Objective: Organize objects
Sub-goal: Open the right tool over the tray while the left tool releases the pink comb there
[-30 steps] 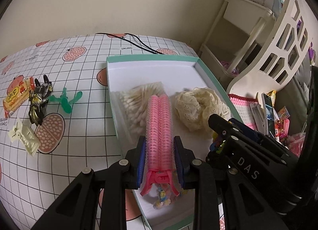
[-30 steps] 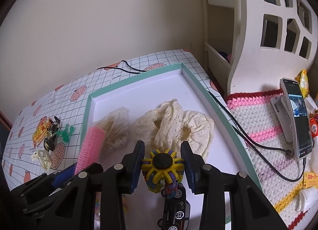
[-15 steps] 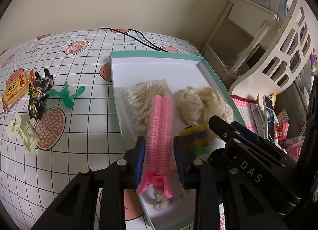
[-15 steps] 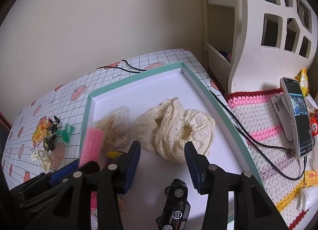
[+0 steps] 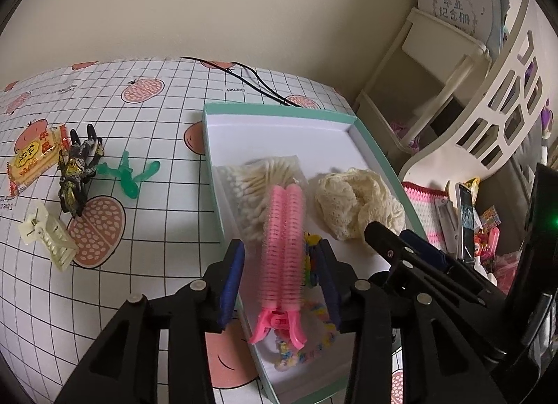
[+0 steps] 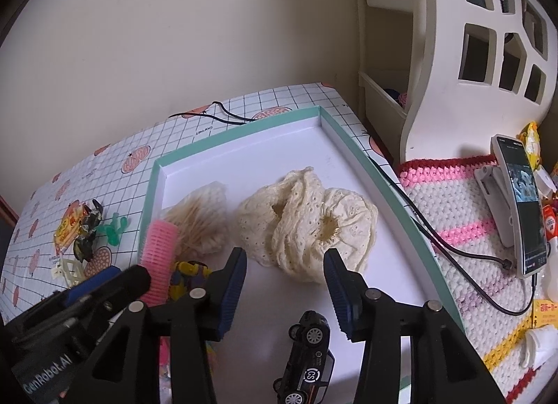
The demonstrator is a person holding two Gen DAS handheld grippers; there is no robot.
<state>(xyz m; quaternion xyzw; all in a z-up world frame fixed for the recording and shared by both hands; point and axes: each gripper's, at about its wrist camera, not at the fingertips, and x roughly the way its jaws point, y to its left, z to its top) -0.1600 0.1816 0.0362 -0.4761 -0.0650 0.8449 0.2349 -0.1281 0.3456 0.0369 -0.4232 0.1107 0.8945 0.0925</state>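
**Pink roller clip released inside the box, both hand-held grippers spread**

The pink hair roller clip (image 5: 283, 247) lies inside the teal-rimmed box (image 5: 279, 113), near its left wall, with its far end resting on the bag of cotton swabs (image 5: 254, 188). The left hand-held gripper (image 5: 282, 282) stands around the clip; its jaws have just been opening, and there is a visible gap between each blue pad and the clip, so nothing is pinched. Just right of the clip sits a yellow and purple gear toy (image 6: 188, 276), and under the clip's handle end lies a string of pastel beads (image 5: 303, 348).

The right hand-held gripper (image 6: 284, 287) has also just been opening; it is spread with nothing between its jaws, only bare white box floor below. Beyond its fingertips is the cream lace fabric (image 6: 310, 219), in the middle of the box. A black toy car (image 6: 307, 355) stands close to the near edge.

The far part of the box is free floor up to the back wall. Outside the box, on the table (image 5: 157, 229), well apart from the left wall, lie a green plastic piece (image 5: 127, 175), a dark toy figure (image 5: 76, 170), a snack packet (image 5: 36, 156) and a cream hair claw (image 5: 48, 235). A black cable (image 6: 453, 247) runs along the right rim.
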